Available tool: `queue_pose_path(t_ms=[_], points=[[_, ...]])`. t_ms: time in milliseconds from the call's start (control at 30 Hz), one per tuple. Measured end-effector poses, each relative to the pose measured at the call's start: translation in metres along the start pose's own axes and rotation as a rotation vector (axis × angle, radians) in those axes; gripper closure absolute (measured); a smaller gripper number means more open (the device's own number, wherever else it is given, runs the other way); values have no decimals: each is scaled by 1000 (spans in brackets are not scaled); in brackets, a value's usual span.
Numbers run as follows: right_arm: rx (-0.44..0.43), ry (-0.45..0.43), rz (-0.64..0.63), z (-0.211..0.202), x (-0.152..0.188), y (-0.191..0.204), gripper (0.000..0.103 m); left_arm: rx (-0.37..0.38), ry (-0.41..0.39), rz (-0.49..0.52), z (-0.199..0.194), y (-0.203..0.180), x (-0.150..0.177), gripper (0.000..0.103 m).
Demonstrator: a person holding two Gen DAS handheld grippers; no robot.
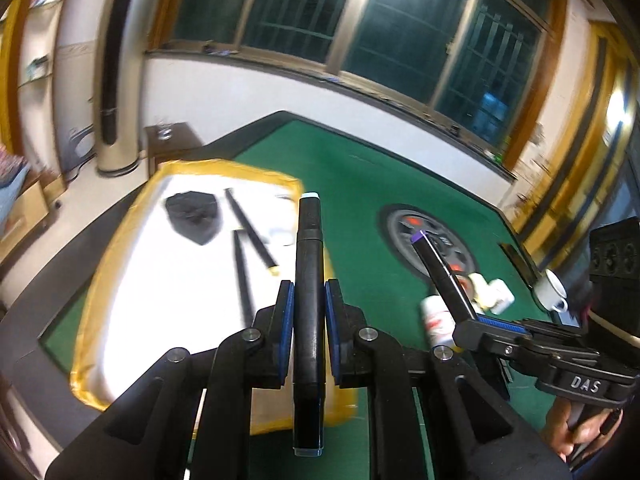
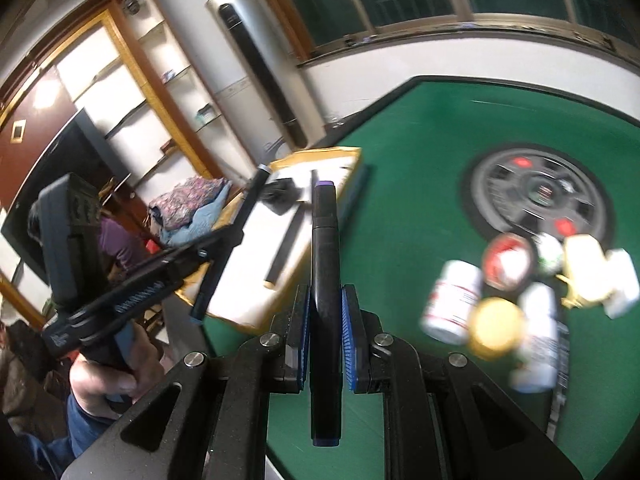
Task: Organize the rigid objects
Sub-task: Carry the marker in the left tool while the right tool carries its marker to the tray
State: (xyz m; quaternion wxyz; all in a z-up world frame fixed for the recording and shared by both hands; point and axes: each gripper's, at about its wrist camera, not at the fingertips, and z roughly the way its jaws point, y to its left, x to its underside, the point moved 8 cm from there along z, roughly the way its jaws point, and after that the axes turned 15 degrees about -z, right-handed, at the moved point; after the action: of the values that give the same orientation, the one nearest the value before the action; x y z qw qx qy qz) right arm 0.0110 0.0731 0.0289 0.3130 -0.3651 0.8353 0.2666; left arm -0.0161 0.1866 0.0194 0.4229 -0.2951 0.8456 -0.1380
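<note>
Left tongs (image 1: 309, 312) pinch a black marker (image 1: 309, 264), right tongs (image 2: 326, 320) a purple-capped marker (image 2: 325, 240); both should lower level into the yellow-rimmed tray (image 1: 120, 240) at frame left.

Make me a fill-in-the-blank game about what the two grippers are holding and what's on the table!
1. Each hand-held gripper is shut on a black ____.
2. The marker in the right hand-held gripper has a ____ tip.
3. The table has a ____ top.
4. The tray with the yellow rim already holds two black ____.

Missing words: marker; purple; green; sticks
</note>
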Motion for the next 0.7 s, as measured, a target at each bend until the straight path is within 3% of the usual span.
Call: queue_pose_path(t_ms=[333,700], points=[[-64,84,67,80,-23,28,90,-64,38,-108,27,60,-8,90],[45,218,132,140,-22,17,90,-98,92,-114,45,71,-3,90]])
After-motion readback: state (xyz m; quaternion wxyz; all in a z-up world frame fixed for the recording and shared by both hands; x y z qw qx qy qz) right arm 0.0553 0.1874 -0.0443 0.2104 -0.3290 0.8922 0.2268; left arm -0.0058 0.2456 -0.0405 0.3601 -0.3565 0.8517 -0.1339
